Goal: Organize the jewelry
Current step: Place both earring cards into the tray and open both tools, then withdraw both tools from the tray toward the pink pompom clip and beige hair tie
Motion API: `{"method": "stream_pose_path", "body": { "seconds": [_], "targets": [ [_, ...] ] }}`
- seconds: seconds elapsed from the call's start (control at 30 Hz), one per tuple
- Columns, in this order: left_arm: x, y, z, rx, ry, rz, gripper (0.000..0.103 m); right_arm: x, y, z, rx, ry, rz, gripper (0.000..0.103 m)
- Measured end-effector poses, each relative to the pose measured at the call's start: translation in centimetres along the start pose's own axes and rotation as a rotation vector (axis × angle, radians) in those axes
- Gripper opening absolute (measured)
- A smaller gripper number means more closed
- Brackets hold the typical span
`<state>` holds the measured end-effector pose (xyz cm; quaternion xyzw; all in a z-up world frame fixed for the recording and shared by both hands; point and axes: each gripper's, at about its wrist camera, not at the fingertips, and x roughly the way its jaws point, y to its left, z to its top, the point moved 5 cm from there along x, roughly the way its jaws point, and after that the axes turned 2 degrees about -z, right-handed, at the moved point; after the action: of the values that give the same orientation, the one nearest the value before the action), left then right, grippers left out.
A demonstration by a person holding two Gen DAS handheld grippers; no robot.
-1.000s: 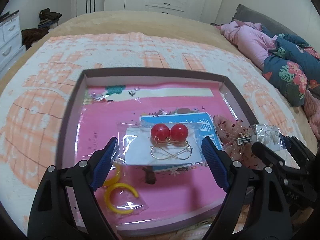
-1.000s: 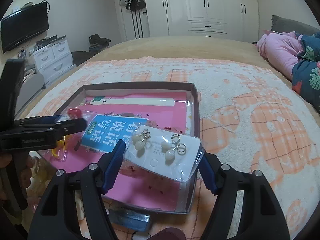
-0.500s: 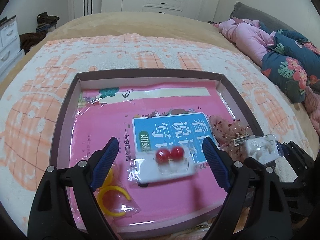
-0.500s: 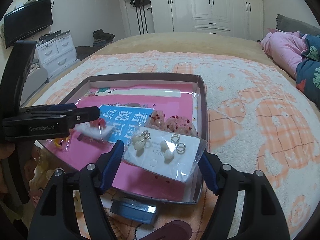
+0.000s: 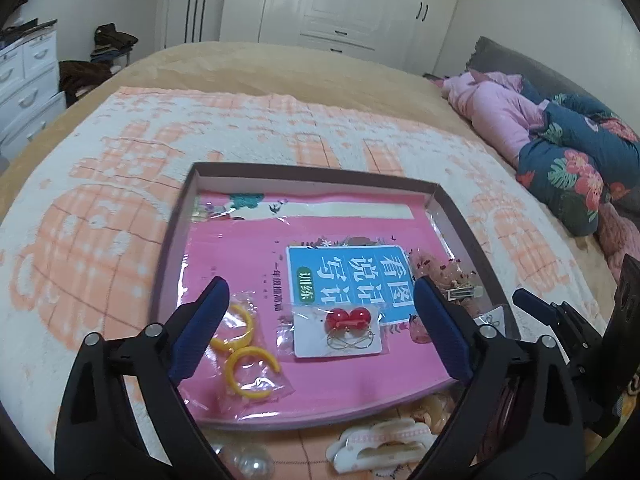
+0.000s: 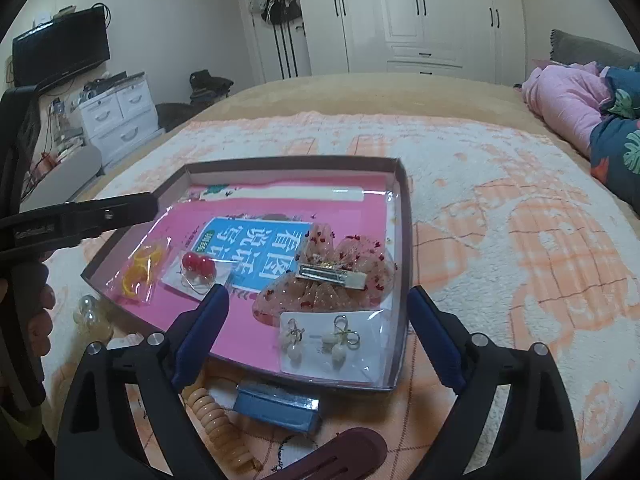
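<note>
A shallow brown tray (image 5: 312, 170) (image 6: 402, 216) lined with a pink book lies on the bed. In it lie a card of red ball earrings (image 5: 340, 330) (image 6: 196, 270), bagged yellow hoops (image 5: 244, 354) (image 6: 140, 270), a pink sequin bow clip (image 6: 336, 276) (image 5: 444, 272) and a card of pearl earrings (image 6: 328, 342) in the near right corner. My left gripper (image 5: 320, 332) is open and empty above the red earrings. My right gripper (image 6: 316, 332) is open and empty above the pearl card.
In front of the tray on the blanket lie a cream hair claw (image 5: 380, 446), clear beads (image 5: 248, 464) (image 6: 90, 312), a beige coil hair tie (image 6: 218, 424), a blue box (image 6: 276, 406) and a maroon clip (image 6: 332, 456). Pink and floral bedding (image 5: 560, 148) is piled at right.
My left gripper let go of the red earring card, which now lies in the tray. My right gripper let go of the pearl earring card into the tray's corner. Both grippers pulled back.
</note>
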<state>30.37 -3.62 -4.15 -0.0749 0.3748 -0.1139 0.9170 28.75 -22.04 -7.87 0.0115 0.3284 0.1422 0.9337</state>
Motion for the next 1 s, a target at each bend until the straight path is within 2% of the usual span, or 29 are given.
{"method": "stream_pose_path", "body": {
  "seconds": [0.17, 0.4, 0.6, 1.0],
  "targets": [
    [-1.7, 0.1, -0.3, -0.018, -0.033, -0.006, 0.092, -1.7, -0.1, 0.5, -0.009, -0.071, -0.029, 0.09],
    [-4.9, 0.2, -0.4, -0.04, -0.101, -0.019, 0.092, -4.8, 0.2, 1.0, -0.043, -0.177, -0.067, 0.093],
    [-6.9, 0.3, -1.1, -0.043, -0.133, -0.03, 0.092, -6.4, 0.4, 0.5, -0.082, -0.204, -0.108, 0.094],
    [-9.8, 1.5, -2.8, -0.06, -0.165, -0.045, 0.092, -9.5, 1.2, -0.9, -0.091, -0.226, -0.113, 0.094]
  ]
}}
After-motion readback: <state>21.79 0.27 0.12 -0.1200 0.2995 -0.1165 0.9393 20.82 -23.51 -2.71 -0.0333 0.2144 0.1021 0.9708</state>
